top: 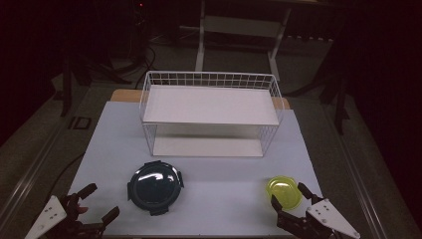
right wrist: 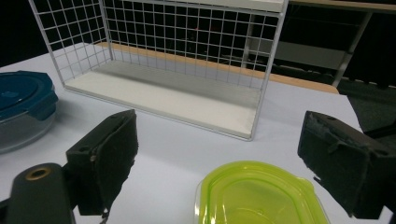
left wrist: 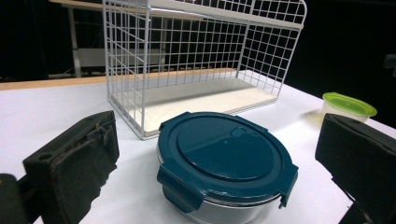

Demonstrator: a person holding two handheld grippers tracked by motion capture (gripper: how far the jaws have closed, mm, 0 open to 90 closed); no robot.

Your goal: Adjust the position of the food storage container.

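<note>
A round container with a dark teal clip lid sits on the white table, left of centre near the front. A small container with a lime-green lid rests to the right. My left gripper stands open at the front left, its jaws wide on either side of the teal container without touching it. At the front right my right gripper is open too, just short of the green lid, nothing pressed between its pads.
A white two-tier wire rack stands at the back centre of the table, both shelves bare. Dark floor and furniture legs surround the table. A teal container edge appears at the left of the right gripper view.
</note>
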